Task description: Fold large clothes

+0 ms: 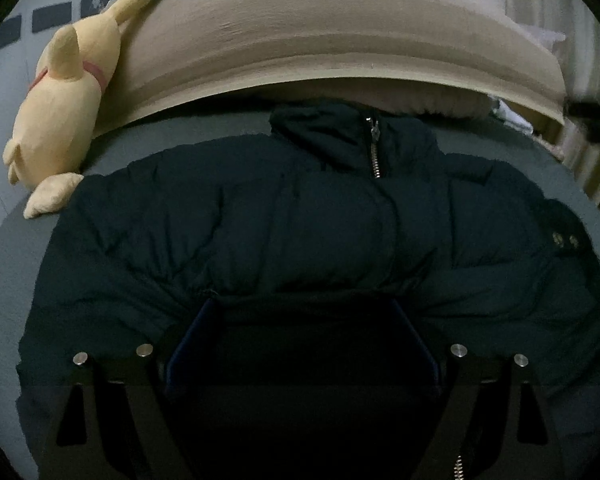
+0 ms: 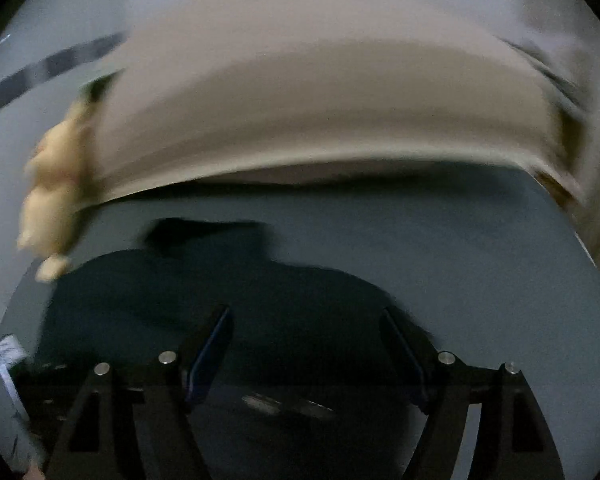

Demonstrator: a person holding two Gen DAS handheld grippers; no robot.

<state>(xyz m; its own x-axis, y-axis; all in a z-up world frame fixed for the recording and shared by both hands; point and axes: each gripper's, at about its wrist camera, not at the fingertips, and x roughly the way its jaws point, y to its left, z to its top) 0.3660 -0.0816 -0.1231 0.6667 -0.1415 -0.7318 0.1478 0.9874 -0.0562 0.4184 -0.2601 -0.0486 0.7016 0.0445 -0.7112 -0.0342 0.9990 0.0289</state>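
So: jacket (image 1: 300,220) lies flat on the bed (image 1: 220,128), front up, zipper (image 1: 375,148) closed, collar at 12 in the left view and hem at 6, right under the left tool (image 1: 300,308). Its widest line runs 9 to 3, sleeve to sleeve; the zipper line runs 12 to 6. Left tool sits over the hem close to centre, jaws spread wide, tips resting on or just above the fabric, I can't tell which, and nothing pinched between them. Right tool (image 2: 306,312) is also spread wide and holds nothing; its view is smeared with motion blur, so detail is poor. In that view the jacket (image 2: 188,296) fills 9 to 12 and thins toward 3, with bare bed (image 2: 460,240) from 1 to 3, so the right tool stands nearer the wearer's-left sleeve end, which shows at 3 in the left view. Judgement: nothing folded yet; the first fold likely brings a sleeve across the zipper line, right tool takes the 3 o'clock sleeve, left tool is nearer the hem and the 9 o'clock sleeve. Plush toy (image 1: 60,120) touches the jacket at 10, against the headboard (image 1: 320,40); that sleeve could snag it.
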